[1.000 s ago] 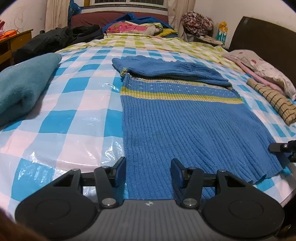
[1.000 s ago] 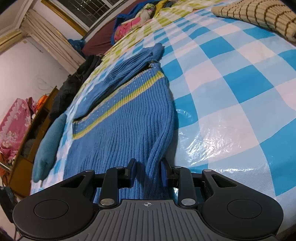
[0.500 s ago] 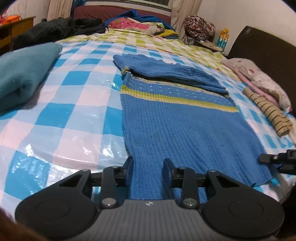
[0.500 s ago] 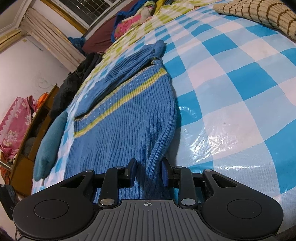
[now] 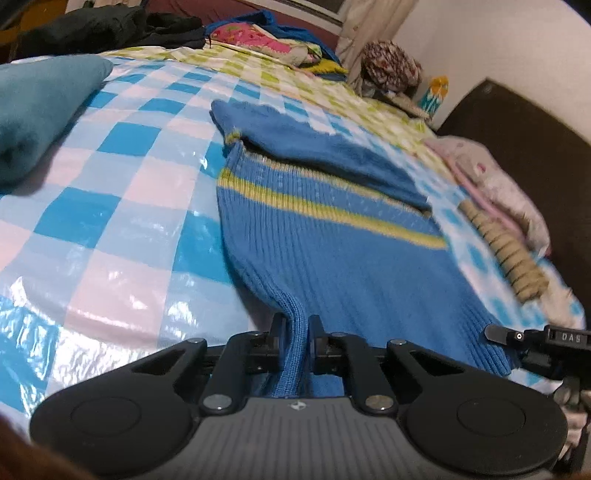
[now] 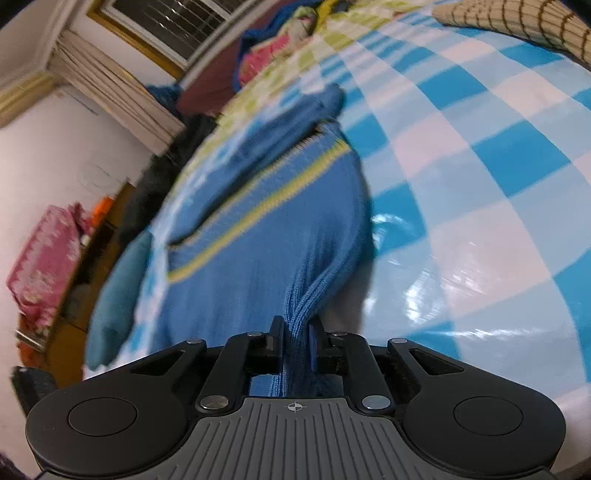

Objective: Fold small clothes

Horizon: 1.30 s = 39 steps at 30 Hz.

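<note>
Right, counts first.
Sweater: one blue knit sweater (image 5: pixel 332 251) with a yellow stripe across the chest, lying on the bed.
Long axis: hem at the near edge by both grippers, collar end pointing away toward the far side of the bed.
Sleeve: one blue sleeve (image 5: pixel 317 147) folded across the top of the body, above the stripe.
Hem: bunched and raised at its two near corners, flat cloth sagging between them.
Left gripper (image 5: pixel 295 328): fingers pressed in on a ridge of the hem at the sweater's left corner.
Right gripper (image 6: pixel 296 328): fingers pinching a gathered fold of the hem at the right corner (its tip also shows at the right edge of the left wrist view).
Bed cover (image 5: pixel 122 206): one glossy sheet of blue, white and pink checks under the sweater.
Teal cloth (image 5: pixel 40 110): one folded piece, well apart to the left.
Beige checked cloth (image 6: pixel 517 18): one, well apart to the right.
Far end: a heap of mixed clothes, blurred.
</note>
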Available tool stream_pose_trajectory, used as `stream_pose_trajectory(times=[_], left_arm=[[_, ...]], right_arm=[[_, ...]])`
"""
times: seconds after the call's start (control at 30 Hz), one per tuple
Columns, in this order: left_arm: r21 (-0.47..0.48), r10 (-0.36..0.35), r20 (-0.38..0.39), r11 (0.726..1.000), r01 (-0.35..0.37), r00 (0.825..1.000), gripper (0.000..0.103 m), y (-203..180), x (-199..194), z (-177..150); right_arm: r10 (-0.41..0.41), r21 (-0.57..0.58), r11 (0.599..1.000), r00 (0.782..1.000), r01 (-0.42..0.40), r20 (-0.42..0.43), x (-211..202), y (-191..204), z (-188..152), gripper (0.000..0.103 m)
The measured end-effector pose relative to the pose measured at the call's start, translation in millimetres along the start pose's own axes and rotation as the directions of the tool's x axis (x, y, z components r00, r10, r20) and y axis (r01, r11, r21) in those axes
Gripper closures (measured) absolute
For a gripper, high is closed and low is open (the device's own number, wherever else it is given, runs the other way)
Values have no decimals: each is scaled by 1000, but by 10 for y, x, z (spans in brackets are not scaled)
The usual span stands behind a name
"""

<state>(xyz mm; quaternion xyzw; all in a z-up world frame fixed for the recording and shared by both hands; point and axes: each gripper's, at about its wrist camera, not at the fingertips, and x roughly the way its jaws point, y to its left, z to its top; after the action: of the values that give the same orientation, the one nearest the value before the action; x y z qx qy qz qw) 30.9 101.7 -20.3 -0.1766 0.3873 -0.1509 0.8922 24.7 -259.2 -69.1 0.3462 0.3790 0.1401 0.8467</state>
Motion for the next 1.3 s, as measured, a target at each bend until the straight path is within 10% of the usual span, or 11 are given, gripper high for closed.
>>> stream_pose_trajectory(times=[0.53, 0.93, 1.17, 1.3], left_arm=[[-30, -142, 284, 987, 157, 948, 91, -84, 97, 1230], [196, -41, 47, 980, 31, 998, 91, -186, 107, 695], [520, -60, -107, 848, 107, 992, 73, -599, -36, 352], [691, -22, -195, 706, 154, 981, 60, -818, -25, 190]], right_arm=[[269, 46, 956, 928, -290, 258, 162, 402, 949, 95], [223, 69, 969, 957, -239, 188, 598, 335, 1060, 96], [214, 53, 973, 965, -225, 153, 487, 374, 908, 96], [206, 60, 974, 968, -216, 141, 450, 366, 843, 96]])
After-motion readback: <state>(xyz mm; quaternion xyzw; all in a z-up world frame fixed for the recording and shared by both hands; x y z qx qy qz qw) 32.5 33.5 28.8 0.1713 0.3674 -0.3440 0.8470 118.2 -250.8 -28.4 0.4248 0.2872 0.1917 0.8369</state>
